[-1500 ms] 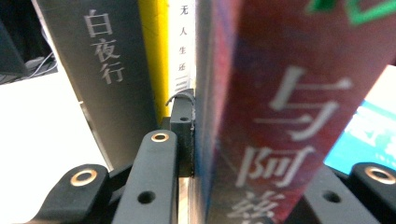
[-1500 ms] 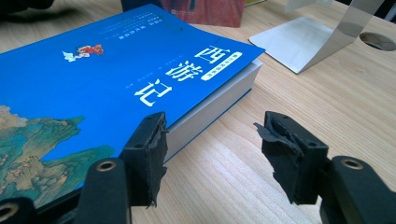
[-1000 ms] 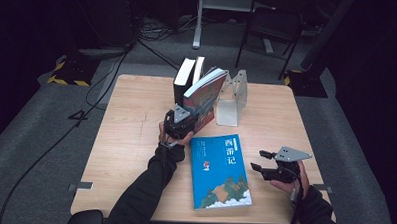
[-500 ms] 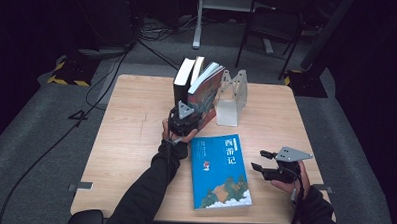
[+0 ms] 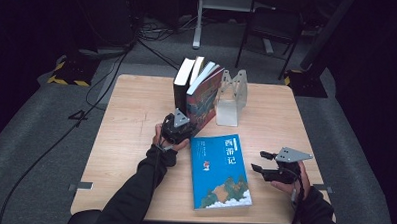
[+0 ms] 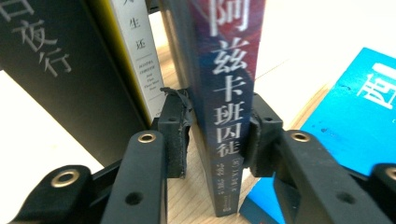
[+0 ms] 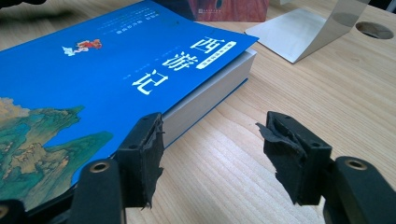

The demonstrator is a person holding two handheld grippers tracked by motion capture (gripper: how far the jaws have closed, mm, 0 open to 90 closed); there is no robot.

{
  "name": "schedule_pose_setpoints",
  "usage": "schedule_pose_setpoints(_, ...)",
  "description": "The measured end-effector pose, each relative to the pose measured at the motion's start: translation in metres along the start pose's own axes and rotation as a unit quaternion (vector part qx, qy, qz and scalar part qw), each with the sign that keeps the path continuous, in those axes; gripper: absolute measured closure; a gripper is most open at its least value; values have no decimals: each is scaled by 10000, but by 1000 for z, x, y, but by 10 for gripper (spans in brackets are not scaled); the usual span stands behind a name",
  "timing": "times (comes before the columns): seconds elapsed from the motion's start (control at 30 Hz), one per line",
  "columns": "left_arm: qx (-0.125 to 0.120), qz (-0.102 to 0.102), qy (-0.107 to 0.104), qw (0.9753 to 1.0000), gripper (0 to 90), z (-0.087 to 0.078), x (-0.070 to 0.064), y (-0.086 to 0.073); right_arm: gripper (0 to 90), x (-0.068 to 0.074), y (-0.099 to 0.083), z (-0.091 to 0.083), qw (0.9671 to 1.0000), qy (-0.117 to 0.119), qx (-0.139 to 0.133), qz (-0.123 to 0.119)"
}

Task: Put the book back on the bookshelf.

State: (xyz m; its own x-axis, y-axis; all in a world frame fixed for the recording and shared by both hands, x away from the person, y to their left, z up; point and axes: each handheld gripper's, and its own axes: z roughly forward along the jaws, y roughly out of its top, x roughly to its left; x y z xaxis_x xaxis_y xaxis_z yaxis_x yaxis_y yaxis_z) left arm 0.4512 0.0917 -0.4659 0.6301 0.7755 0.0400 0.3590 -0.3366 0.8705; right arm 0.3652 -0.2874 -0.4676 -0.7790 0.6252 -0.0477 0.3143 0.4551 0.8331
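A dark red-and-blue book (image 5: 205, 94) stands on its lower edge at the back of the table, tilted toward a metal bookend (image 5: 232, 100). My left gripper (image 5: 183, 122) is shut on the lower part of that book's spine (image 6: 229, 70), one pad on each cover. Beside it stand a black book (image 5: 181, 84) and a white-spined book (image 5: 197, 67). A blue book (image 5: 219, 173) lies flat, cover up, near the front. To the right of the blue book (image 7: 116, 70), my right gripper (image 5: 260, 161) is open and low over the wood, its left jaw just over the book's edge.
The wooden table (image 5: 131, 119) has bare room to the left and at the far right. The bookend (image 7: 299, 39) has a flat foot resting on the wood. Beyond the table, a dark floor holds cables and chair legs.
The red-and-blue book has swung more upright, away from the bookend toward the other books, with the left gripper on its spine. The right gripper has stayed still.
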Motion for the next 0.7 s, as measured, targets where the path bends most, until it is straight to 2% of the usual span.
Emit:
schedule_pose_setpoints(0.07, -16, -58, -27, 10000, 684, 0, 0, -1, 387, 0, 0, 0, 10000, 5, -5, -1)
schedule_pose_setpoints(0.1, -74, -205, -65, 9997, 692, 2, 0, -2, 388, 1, 0, 1, 10000, 12, 14, -5)
schedule_pose_setpoints(0.23, -124, -250, 105, 9996, 723, 7, -3, -1, 390, 1, 0, 2, 10000, 28, 14, -27)
schedule_pose_setpoints(0.33, -176, -265, 118, 9994, 724, 10, -4, -1, 392, 1, 1, 2, 10000, 21, 3, -38)
schedule_pose_setpoints(0.43, -135, -328, 229, 9991, 725, 16, -4, 4, 392, 1, 1, 2, 10000, 24, -12, -23)
schedule_pose_setpoints(0.7, -36, -231, 365, 9991, 723, 30, -4, 14, 393, 1, 1, 2, 10000, 31, -52, -22)
